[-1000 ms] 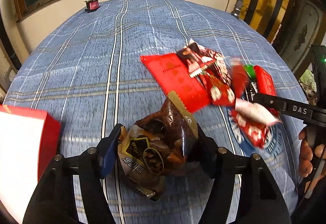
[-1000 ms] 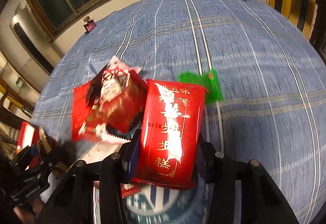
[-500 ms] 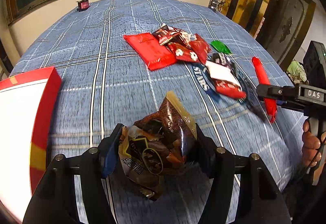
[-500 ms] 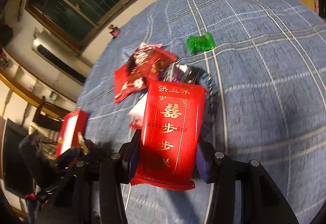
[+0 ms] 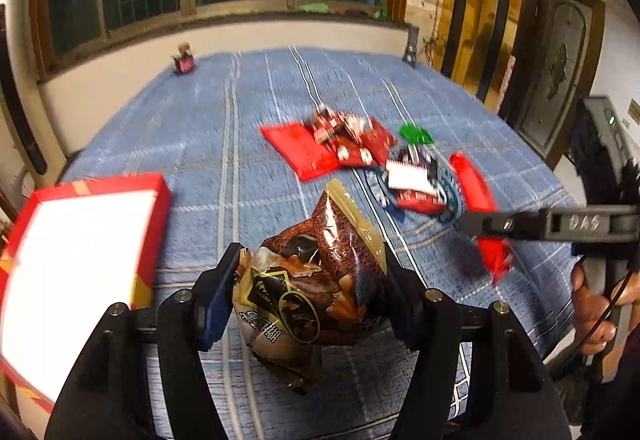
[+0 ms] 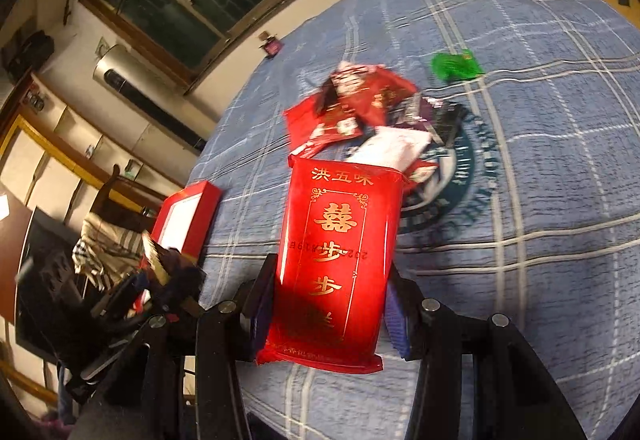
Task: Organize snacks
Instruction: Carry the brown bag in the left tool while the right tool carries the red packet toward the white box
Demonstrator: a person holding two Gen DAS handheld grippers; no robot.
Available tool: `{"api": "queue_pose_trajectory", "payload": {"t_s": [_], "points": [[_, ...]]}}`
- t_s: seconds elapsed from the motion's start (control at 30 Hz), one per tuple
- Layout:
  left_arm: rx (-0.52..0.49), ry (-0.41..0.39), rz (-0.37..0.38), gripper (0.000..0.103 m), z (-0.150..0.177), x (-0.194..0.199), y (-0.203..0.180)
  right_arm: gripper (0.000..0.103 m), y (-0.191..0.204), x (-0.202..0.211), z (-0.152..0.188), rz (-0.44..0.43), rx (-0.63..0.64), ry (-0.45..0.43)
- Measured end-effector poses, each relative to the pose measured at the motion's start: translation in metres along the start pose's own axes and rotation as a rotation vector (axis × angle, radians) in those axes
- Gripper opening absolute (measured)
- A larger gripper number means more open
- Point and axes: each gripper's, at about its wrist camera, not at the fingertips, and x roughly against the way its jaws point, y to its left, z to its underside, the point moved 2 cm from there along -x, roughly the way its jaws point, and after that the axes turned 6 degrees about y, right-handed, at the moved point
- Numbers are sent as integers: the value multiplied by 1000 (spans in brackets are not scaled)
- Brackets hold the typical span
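Note:
My left gripper [image 5: 310,276] is shut on a brown crinkly snack bag [image 5: 316,280] and holds it above the blue checked table. A red box with a white inside [image 5: 76,256] lies to its left. My right gripper [image 6: 330,296] is shut on a red packet with gold characters [image 6: 336,260]; that packet shows edge-on in the left wrist view [image 5: 480,207]. A pile of red, white and dark snack packets [image 5: 360,147] lies mid-table, also in the right wrist view [image 6: 360,111], with a green packet [image 6: 456,65] beyond it.
The blue checked tablecloth [image 5: 224,127] covers the table up to a windowed wall. A small red object [image 5: 183,61] stands at the far edge. The red box also shows in the right wrist view [image 6: 186,217] at the left table edge, with a chair and striped cloth [image 6: 104,252] beside it.
Both grippers have pulled back and up from the snack pile, each keeping its packet. The red box has come further into the left wrist view.

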Motion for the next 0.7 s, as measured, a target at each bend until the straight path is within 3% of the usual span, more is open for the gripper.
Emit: {"api": "queue_pose_trajectory", "payload": {"t_s": [0.43, 0.7], "points": [[86, -91, -63, 64, -4, 33, 42, 48, 45, -19, 2, -30, 76, 36], [161, -126, -123, 64, -2, 45, 79, 48, 96, -37, -11, -60, 171, 56]]}}
